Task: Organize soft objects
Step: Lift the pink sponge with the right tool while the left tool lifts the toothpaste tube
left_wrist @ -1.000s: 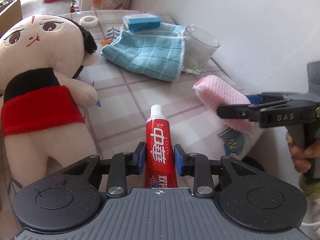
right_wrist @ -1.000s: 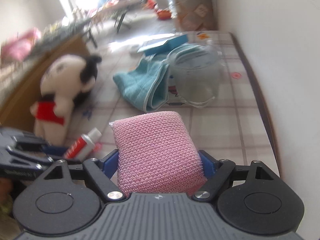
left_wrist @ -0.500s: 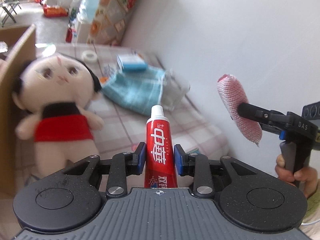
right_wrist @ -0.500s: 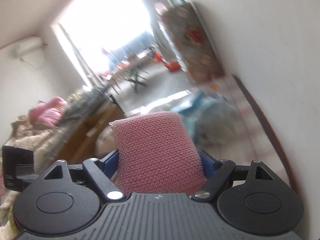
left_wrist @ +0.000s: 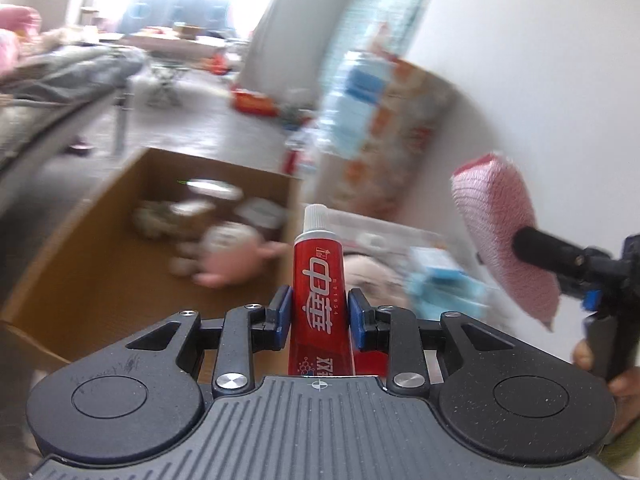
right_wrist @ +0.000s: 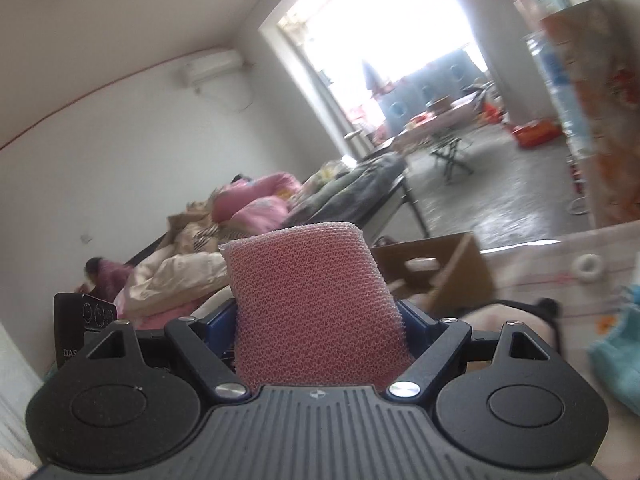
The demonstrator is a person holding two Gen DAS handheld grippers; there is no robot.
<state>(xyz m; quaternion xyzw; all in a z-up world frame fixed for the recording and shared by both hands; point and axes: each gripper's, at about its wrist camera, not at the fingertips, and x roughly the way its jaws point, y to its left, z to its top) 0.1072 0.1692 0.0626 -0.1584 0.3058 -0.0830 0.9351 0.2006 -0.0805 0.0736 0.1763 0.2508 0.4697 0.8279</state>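
A: Since a second ago both grippers have lifted off the checked table and swung left; the plush doll that stood beside the left fingers is now a blur low behind them, and an open cardboard box (left_wrist: 132,240) lies ahead and left of the left gripper (left_wrist: 319,312).

B: What's it holding?

A: The toothpaste tube (left_wrist: 318,276), pinched mid-body between nearly closed blue pads (left_wrist: 282,312), cap pointing away. Light, slick, and it looks squashable, so I'd keep the grip low on the body.

B: And the right gripper (right_wrist: 320,320)?

A: Clamped on the pink sponge (right_wrist: 308,296), fingers wider apart, the mesh bulging past the tips. Feather-light, compressible, unlikely to slip.

B: The surroundings?

A: Blurred. Box already holds some pale items; beyond it bare grey floor, a bed (right_wrist: 248,208) piled with pink bedding, a bright window (right_wrist: 384,32). The blue towel (right_wrist: 616,356) stays on the table to the right of the right fingers.
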